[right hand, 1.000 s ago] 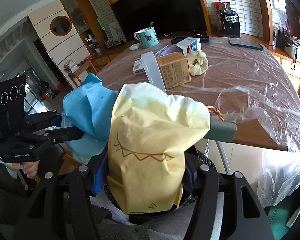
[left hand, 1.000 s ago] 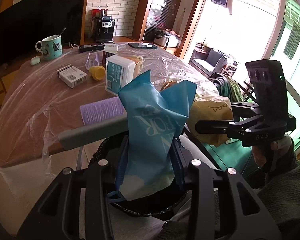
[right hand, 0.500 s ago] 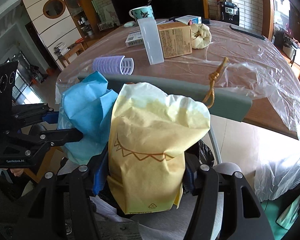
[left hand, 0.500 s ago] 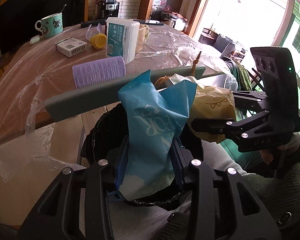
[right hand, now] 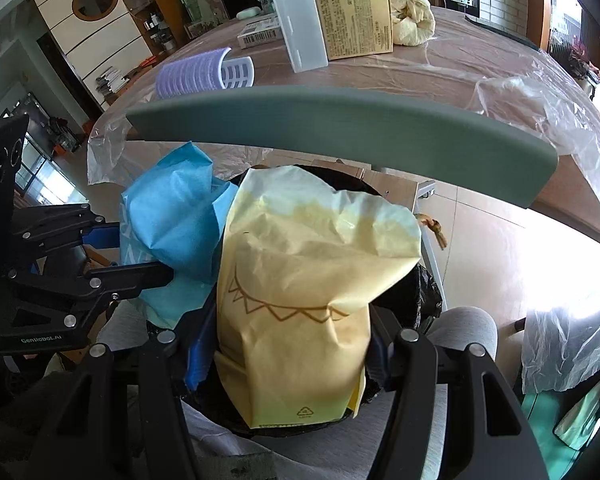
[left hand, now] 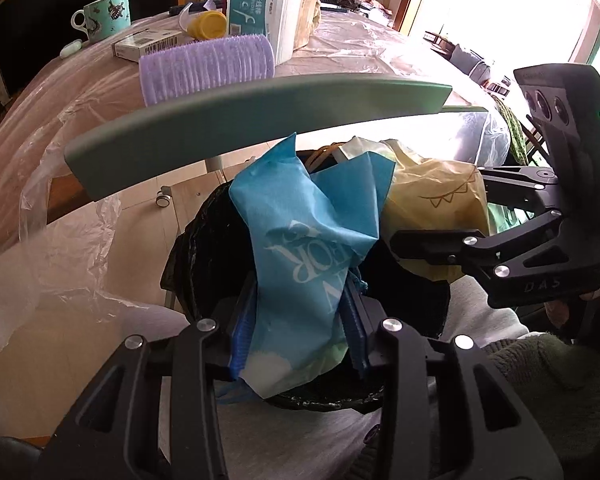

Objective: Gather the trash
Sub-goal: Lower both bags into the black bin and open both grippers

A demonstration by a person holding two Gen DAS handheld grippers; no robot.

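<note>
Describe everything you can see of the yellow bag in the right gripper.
The yellow bag is crumpled, paper-like, pale yellow fading whitish at its top, with a brown zigzag line printed across it and a recycling mark near the bottom. The right gripper clamps its lower part, upright, above the black-lined bin. The blue bag presses against its left side.
</note>
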